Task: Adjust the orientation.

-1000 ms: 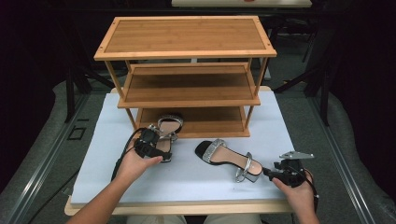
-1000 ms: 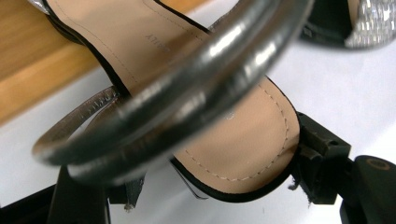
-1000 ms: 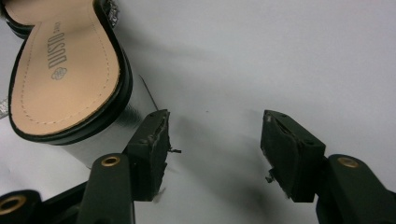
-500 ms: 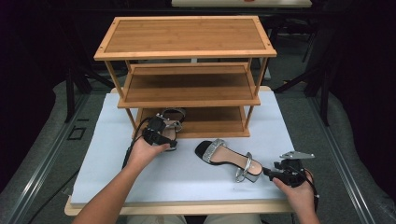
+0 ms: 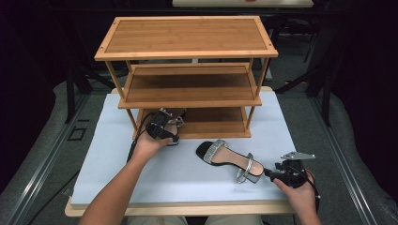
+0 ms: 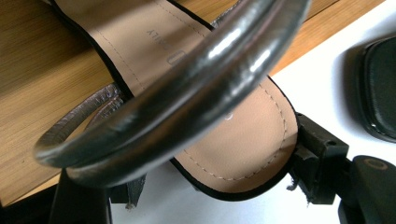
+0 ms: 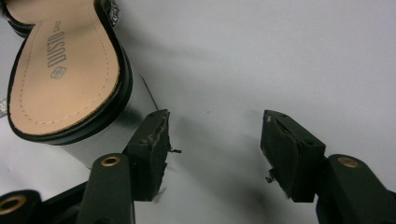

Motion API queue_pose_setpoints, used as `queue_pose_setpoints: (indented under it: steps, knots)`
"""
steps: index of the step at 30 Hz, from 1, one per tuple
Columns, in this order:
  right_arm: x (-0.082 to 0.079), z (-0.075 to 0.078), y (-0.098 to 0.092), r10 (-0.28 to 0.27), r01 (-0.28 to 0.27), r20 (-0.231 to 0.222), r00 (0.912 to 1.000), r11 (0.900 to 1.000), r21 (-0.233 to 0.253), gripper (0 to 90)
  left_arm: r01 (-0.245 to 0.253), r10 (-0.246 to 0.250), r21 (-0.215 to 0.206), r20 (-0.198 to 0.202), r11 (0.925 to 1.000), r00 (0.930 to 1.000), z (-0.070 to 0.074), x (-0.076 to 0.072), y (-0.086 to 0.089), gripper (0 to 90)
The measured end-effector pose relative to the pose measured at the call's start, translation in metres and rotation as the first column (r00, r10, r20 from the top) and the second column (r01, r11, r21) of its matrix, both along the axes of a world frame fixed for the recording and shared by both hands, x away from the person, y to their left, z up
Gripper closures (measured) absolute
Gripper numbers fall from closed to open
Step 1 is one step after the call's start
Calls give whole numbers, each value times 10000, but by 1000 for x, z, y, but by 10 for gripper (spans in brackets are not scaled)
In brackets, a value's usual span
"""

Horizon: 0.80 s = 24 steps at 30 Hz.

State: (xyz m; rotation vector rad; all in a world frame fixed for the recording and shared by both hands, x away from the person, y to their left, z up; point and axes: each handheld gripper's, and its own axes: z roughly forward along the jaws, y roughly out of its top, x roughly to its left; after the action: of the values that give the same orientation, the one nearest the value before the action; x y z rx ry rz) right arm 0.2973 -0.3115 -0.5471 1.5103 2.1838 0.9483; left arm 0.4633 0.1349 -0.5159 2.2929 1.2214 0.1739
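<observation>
Left hand-held gripper [image 5: 165, 127] gripping sandal [image 5: 172, 123], bottom shelf [image 5: 213, 123]

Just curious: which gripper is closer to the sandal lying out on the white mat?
The right gripper: it sits open just behind the sandal's heel. The left gripper is off at the rack.

The three-tier bamboo shoe rack [image 5: 187, 70] blocks the far side, a black block-heel sandal [image 5: 230, 160] lies centre-right, and the white table [image 5: 108, 164] is open at near left.
</observation>
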Motion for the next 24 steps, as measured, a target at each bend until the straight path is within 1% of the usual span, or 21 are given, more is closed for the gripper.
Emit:
queue_pose_setpoints:
  steps: [2,3,5,6,8,9,10,11,12,13,14,15,16,17,18,19,20,21,22,23,24]
  knots:
    - [0,0,-1,46,-46,1,10000,10000,-37,416,-24,24,-25,4,10000,10000,-1,1,1,304]
    - [0,0,-1,21,-21,60,10000,10000,-7,416,-6,6,-103,-51,9999,10000,-1,2,3,304]
    - [0,0,-1,35,-35,77,10000,10000,-13,415,-58,57,-86,-22,9999,10000,-1,1,2,304]
    - [0,0,-1,30,-30,72,10000,10000,-14,415,107,-107,75,79,9999,9999,0,2,4,304]
    - [0,0,0,30,-30,23,10000,10000,21,415,-69,69,-116,37,9999,10000,-1,1,4,304]
    - [0,0,0,30,-30,23,10000,10000,21,415,-69,69,-116,37,9999,10000,-1,1,4,308]
    - [0,1,0,-13,13,56,10000,10000,-20,414,-29,30,-53,71,10000,10000,0,-1,6,310]
    - [0,1,0,20,-20,98,10000,10000,-24,414,283,-284,24,200,9996,9994,2,-1,8,310]
    - [0,1,0,23,-23,109,9999,10000,4,414,-342,344,-272,81,9990,9994,2,-8,6,311]
    - [0,1,0,23,-23,109,9999,10000,4,414,-342,344,-272,81,9990,9994,2,-8,6,318]
    - [0,1,-1,5,-5,108,9999,10000,-35,414,-211,214,-226,171,9995,9996,6,-16,10,343]
    - [-1,1,-1,-13,13,99,9999,10000,-14,414,-178,181,-356,105,9992,9998,8,-21,14,354]
    - [0,1,-1,-13,14,117,9999,10000,-50,414,-226,230,-613,62,9979,9997,8,-26,16,354]
    - [0,1,-1,-13,14,117,9999,10000,-50,414,-226,230,-613,62,9979,9997,8,-26,16,355]
    - [-1,2,-2,-26,27,98,9999,10000,-43,414,-126,106,-1093,-196,9939,9998,8,-37,23,362]
    - [-1,2,-2,-26,27,98,9999,10000,-43,414,-126,106,-1093,-196,9939,9998,8,-37,23,365]
    - [-1,3,-1,-94,95,200,9998,9999,-56,414,-92,53,-1221,-329,9925,9994,5,-49,30,365]
    - [-1,3,-1,-43,44,146,9999,10000,-48,414,9,-54,-1209,-364,9927,9993,3,-55,33,365]
    - [-1,3,-1,-43,44,146,9999,10000,-48,414,9,-54,-1209,-364,9927,9993,3,-55,33,366]
    - [-1,4,-1,31,-31,148,9999,10000,-18,414,95,-144,-1208,-391,9926,9991,-1,-63,37,366]
    - [-2,6,0,25,-25,201,9998,10000,19,414,167,-220,-1327,-390,9910,9990,-5,-73,43,384]
